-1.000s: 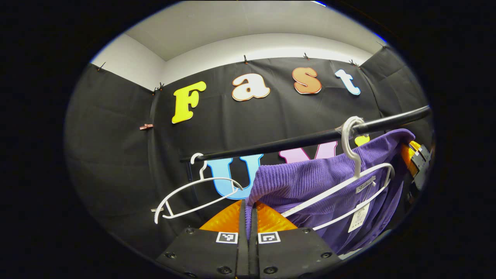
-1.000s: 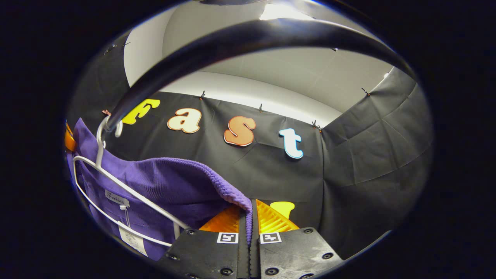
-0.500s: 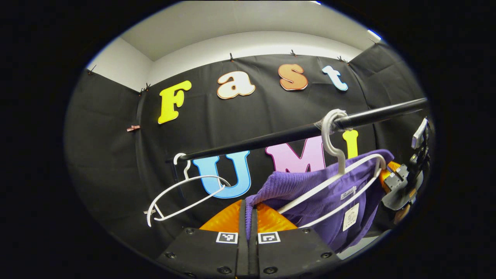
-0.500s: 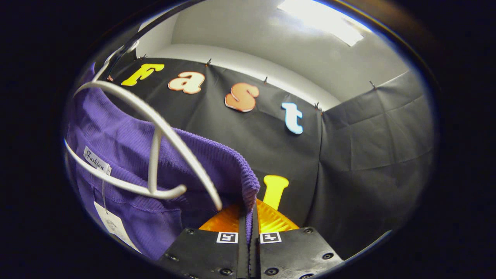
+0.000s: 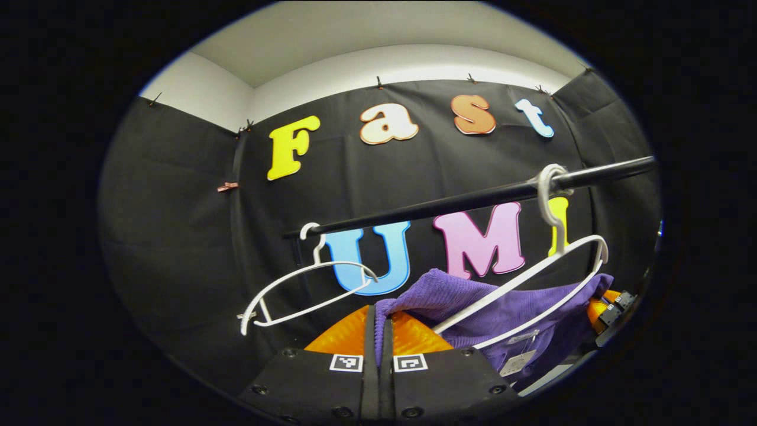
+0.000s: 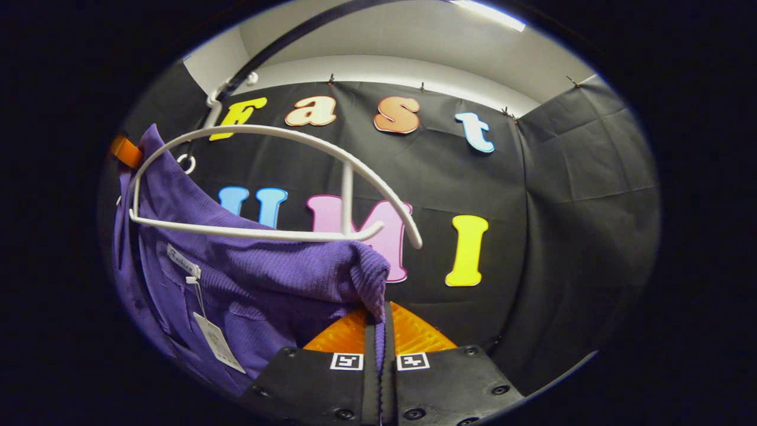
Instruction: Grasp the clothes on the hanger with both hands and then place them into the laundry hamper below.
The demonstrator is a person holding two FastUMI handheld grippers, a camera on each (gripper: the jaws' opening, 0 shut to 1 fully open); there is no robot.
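Black cloth (image 5: 177,236) covered the booth walls, clipped along its top edge. Above it ran a white wall band (image 5: 408,59) and a pale ceiling (image 6: 414,35). A ceiling light strip (image 6: 488,15) was lit. A black rail (image 5: 461,204) crossed the booth.
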